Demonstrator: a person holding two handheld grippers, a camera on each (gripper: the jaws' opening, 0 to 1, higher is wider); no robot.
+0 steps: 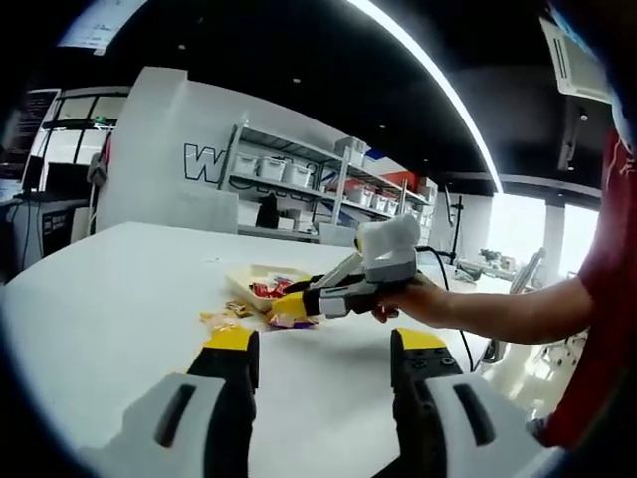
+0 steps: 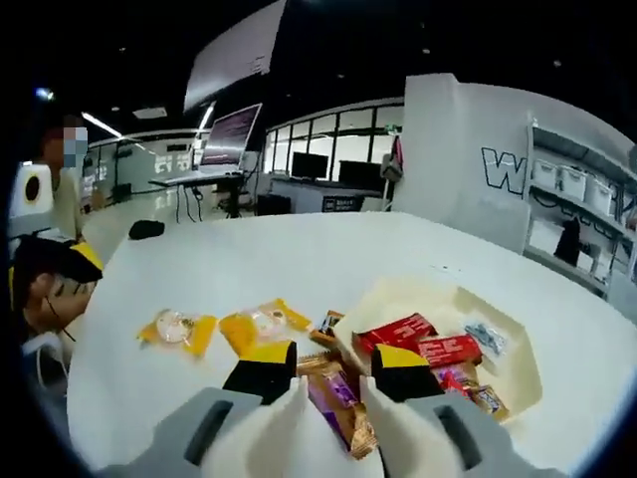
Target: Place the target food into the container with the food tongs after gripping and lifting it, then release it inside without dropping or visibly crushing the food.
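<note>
A cream tray on the white table holds red snack packets and several smaller ones. A purple-and-brown packet lies at the tray's near edge, between the jaws of my right gripper, which stand open on either side of it. In the left gripper view a hand holds that right gripper low over the purple packet, beside the tray. My left gripper hovers open over bare table, well short of the food. It also shows in the right gripper view as the left gripper.
Two yellow packets and a small brown one lie loose left of the tray. A black object sits far back on the table. Shelves with bins line the wall. A red-sleeved arm reaches in from the right.
</note>
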